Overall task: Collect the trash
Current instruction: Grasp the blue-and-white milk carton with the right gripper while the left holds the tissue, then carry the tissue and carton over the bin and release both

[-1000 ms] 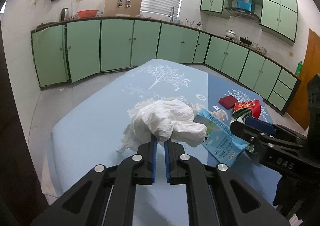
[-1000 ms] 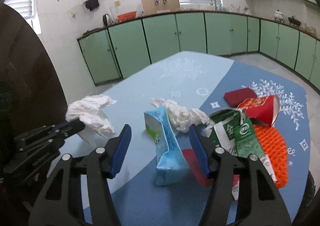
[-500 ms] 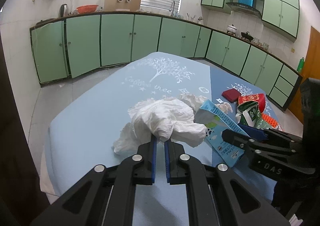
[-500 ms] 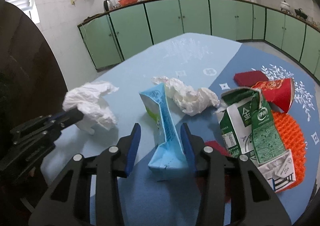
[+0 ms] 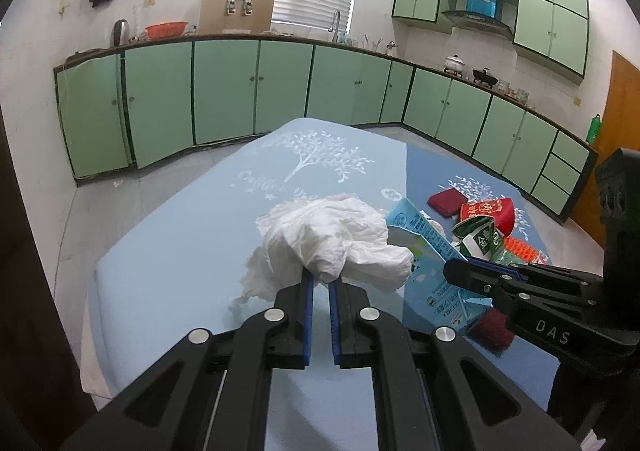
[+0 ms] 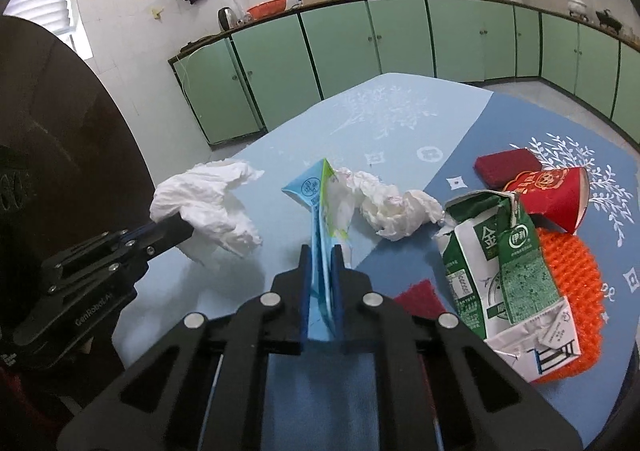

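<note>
Blue-padded left gripper pinches the white tissue wad at frame centre; the right gripper, open a second ago, now clamps the blue carton.

Tissue wad behind carton; torn carton right, on mat
</note>
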{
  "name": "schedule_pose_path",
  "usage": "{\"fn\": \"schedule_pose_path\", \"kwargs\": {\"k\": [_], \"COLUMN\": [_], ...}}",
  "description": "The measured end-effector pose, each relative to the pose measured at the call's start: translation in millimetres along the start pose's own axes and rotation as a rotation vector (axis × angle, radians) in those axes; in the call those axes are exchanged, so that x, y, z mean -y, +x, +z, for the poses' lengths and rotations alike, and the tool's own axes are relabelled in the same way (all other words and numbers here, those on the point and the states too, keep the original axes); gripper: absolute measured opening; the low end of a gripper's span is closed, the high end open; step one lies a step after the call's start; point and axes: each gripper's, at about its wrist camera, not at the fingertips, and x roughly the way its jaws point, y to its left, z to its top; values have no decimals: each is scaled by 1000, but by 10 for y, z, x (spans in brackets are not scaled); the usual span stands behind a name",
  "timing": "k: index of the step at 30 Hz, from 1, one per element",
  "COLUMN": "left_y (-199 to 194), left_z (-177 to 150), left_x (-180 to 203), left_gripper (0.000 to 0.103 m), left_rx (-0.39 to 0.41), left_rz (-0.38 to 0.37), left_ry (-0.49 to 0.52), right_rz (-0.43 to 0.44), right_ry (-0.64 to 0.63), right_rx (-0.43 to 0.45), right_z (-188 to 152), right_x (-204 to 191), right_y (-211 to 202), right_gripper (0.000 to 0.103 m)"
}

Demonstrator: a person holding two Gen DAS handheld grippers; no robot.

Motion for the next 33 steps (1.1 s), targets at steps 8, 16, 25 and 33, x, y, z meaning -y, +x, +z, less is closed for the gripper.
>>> {"fn": "schedule_pose_path", "kwargs": {"k": [8,16,25,33], "left_y": [-118,-225,-109,54], "left_z": [101,328,415,364], "left_x": [113,408,997,1634], "left_gripper": [7,7,7,7], "left_rx": [39,104,104,67], "left_rz": [-31,-109,-242,-368], "left_ry": [12,57,131,207], "right_rz": [71,22,-123,-246], "right_ry": [71,109,173,255], "right_rx": [131,254,296,326], "right_z": [163,307,114,-198], "right_x": [79,329,790,1301], "right_y": [-440,-992,-1370,-1769], "right_gripper": [8,8,8,8]}}
